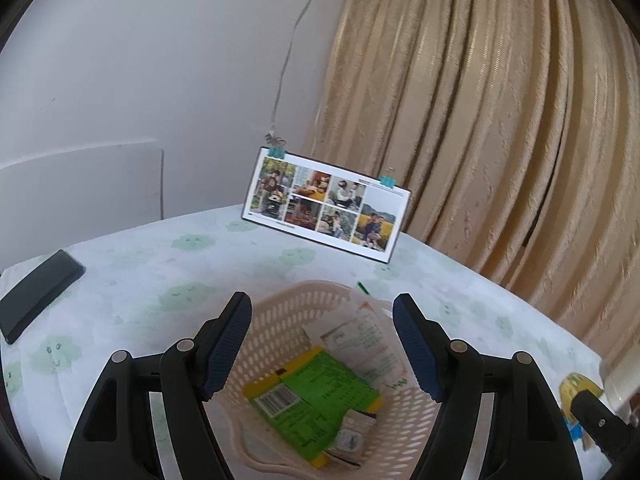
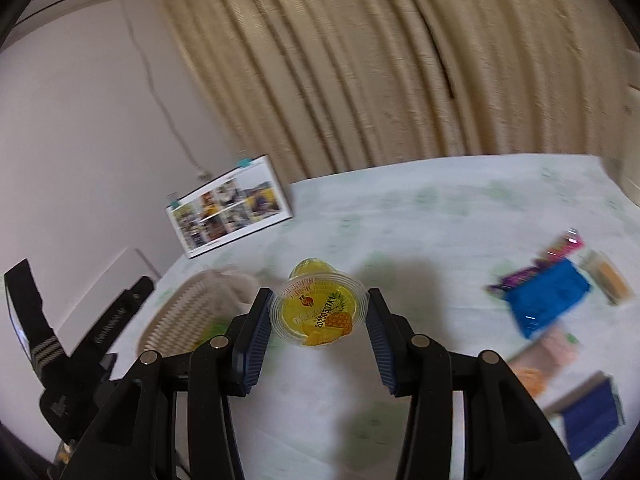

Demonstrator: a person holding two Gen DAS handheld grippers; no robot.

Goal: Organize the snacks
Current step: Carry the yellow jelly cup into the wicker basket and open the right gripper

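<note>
The right gripper (image 2: 319,314) is clamped on a pineapple jelly cup (image 2: 319,309), held above the table (image 2: 440,208) just beside the pink basket (image 2: 180,312); I judge the next move is carrying it over the rim and letting go. The left gripper (image 1: 322,344) hangs spread wide and empty over that basket. Only its view shows the green snack packet (image 1: 320,396) inside; only the right's shows loose snacks, a blue packet (image 2: 546,300) among them.

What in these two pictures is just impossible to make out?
- Right wrist view: motion blur smears the snack packets on the table's right side; their labels are unreadable.
- Left wrist view: basket contents overlap; the white packet's print is too small.
- Left wrist view: the jelly cup is cut off at the edge.
</note>
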